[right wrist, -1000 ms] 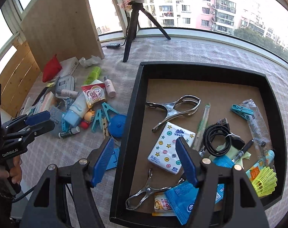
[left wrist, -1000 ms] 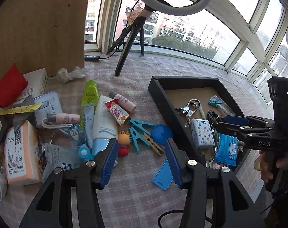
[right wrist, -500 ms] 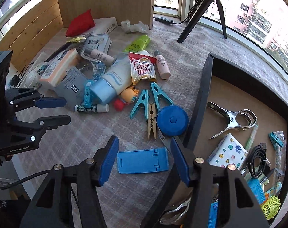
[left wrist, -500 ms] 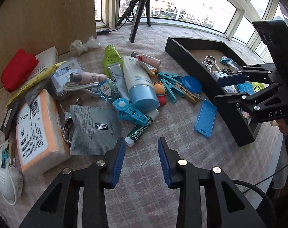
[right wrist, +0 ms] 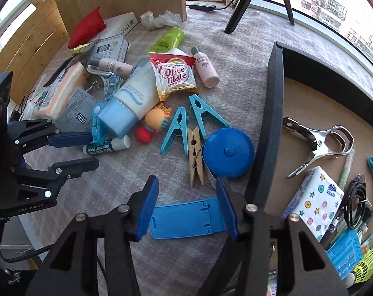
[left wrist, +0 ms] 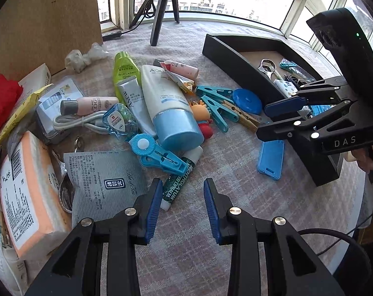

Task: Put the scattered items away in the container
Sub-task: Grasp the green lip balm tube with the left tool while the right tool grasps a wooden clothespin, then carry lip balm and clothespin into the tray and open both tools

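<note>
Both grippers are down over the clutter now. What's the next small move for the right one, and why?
Probably lower the right gripper slightly and close on the blue phone stand. Its jaws have been closing and now straddle the stand, which lies flat on the cloth just outside the black tray.

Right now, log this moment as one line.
left gripper: open, closing, over lip balm | right gripper: closing around blue stand, not gripped | tray: partly filled

The table (left wrist: 235, 209) is viewed steeply downward and from close by in both wrist views, the window side lying beyond. The pile of scattered items and the black tray's (right wrist: 272, 123) near wall are shared.
</note>
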Demonstrator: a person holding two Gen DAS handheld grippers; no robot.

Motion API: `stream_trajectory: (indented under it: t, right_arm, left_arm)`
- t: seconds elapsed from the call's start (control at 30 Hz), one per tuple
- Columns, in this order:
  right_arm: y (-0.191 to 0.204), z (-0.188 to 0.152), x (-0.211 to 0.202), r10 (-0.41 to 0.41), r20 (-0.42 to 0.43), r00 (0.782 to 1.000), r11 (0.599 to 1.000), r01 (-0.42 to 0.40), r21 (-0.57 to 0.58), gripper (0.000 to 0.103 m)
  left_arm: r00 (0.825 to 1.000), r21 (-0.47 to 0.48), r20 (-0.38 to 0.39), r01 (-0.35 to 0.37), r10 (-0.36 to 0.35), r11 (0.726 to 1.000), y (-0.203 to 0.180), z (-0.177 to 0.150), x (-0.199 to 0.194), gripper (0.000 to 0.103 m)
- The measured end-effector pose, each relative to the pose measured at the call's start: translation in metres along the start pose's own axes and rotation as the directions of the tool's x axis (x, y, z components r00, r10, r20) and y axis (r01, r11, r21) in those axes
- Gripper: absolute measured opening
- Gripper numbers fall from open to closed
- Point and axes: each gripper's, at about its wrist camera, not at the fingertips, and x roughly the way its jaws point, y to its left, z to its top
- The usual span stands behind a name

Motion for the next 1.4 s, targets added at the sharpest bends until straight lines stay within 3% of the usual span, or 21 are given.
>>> stream_trajectory:
  t: [0.33, 0.57, 0.83, 0.9, 1.1, 1.4]
  right_arm:
    - [0.007, 0.008, 0.012, 0.002, -0.029, 1.0, 1.0, -0.002, -0.001, 0.046]
    - [0.014, 0.013, 0.018, 0.016, -0.061, 0.998, 1.0, -0.016, 0.001, 0.034]
    - [0.02, 0.021, 0.027, -0.078, -0.061, 0.995, 0.997, 0.076, -0.031, 0.033]
    - [0.021, 0.021, 0.029, -0.092, -0.064, 0.994, 0.995, 0.089, -0.04, 0.018]
    - [0.011, 0.015, 0.023, -0.01, -0.06, 0.998, 0.999, 0.012, 0.041, 0.014]
    - [0.0, 0.0, -0.011, 0.045, 0.021, 0.999, 0.995, -0.047, 0.092, 0.013]
  left_arm:
    - [0.998, 0.005, -0.018, 0.054, -0.054, 0.999, 0.001, 0.001, 0.008, 0.029]
    - [0.997, 0.01, -0.027, 0.07, -0.07, 0.998, -0.001, 0.003, 0.01, 0.022]
    - [0.997, -0.005, -0.03, 0.074, -0.074, 0.997, -0.005, 0.007, 0.018, 0.02]
    - [0.997, -0.008, -0.029, 0.074, -0.074, 0.997, -0.006, 0.008, 0.019, 0.016]
    - [0.996, -0.026, -0.024, 0.084, -0.085, 0.996, -0.007, 0.005, 0.017, 0.015]
    - [0.995, -0.062, 0.017, 0.098, -0.097, 0.993, -0.009, -0.001, -0.008, 0.015]
